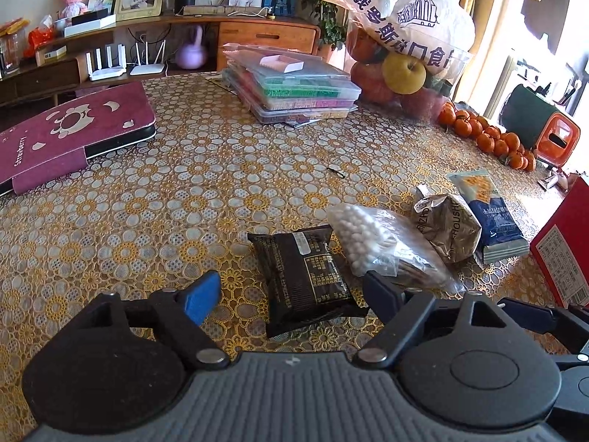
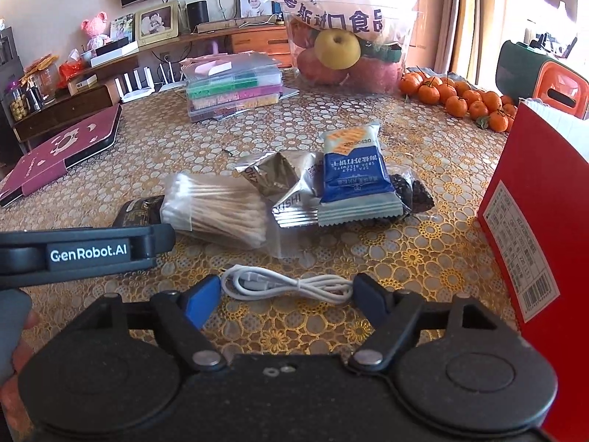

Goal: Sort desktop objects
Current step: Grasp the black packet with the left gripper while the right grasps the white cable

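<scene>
Snacks sit in a row on the flowery yellow lace table [image 1: 147, 202]; the left claw [image 1: 291, 294] is wide open around the shiny black snack packet [image 1: 305, 276]; the right claw [image 2: 287, 294] is wide open around the coiled white cable [image 2: 287, 283]; a clear bag of cotton swabs [image 2: 217, 210] lies nearby.

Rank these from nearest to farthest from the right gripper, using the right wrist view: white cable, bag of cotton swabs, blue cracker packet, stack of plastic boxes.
1. white cable, lying between the open fingers of the right gripper.
2. bag of cotton swabs, ahead and left.
3. blue cracker packet, ahead, slightly right.
4. stack of plastic boxes, far back, left of centre.
</scene>
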A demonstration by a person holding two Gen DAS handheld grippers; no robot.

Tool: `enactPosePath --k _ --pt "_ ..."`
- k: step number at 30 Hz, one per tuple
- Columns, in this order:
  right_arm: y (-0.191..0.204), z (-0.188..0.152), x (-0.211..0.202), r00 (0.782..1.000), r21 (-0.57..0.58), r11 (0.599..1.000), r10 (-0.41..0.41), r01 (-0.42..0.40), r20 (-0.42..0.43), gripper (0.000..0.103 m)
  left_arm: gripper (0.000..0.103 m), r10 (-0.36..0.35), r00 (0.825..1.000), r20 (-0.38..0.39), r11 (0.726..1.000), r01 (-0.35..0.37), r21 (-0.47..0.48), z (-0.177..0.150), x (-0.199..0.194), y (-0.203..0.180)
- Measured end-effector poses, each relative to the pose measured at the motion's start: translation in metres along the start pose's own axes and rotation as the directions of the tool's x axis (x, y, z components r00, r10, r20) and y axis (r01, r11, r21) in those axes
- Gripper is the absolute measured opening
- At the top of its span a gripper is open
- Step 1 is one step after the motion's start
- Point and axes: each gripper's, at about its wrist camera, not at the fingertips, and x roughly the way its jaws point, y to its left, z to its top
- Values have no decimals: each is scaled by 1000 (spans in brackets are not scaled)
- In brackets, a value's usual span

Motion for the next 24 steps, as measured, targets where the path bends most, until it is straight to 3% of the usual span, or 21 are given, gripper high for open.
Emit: enactPosePath --k 7,24 --pt "-1 -2 -3 1000 -1 1000 13 -13 0 77 46 -5 1000 3 1000 5 -7 1 -2 -1" --pt "-10 -5 -31 1000 2 1000 18 -18 26 76 41 -15 1000 14 1000 15 -21 -8 -35 -3"
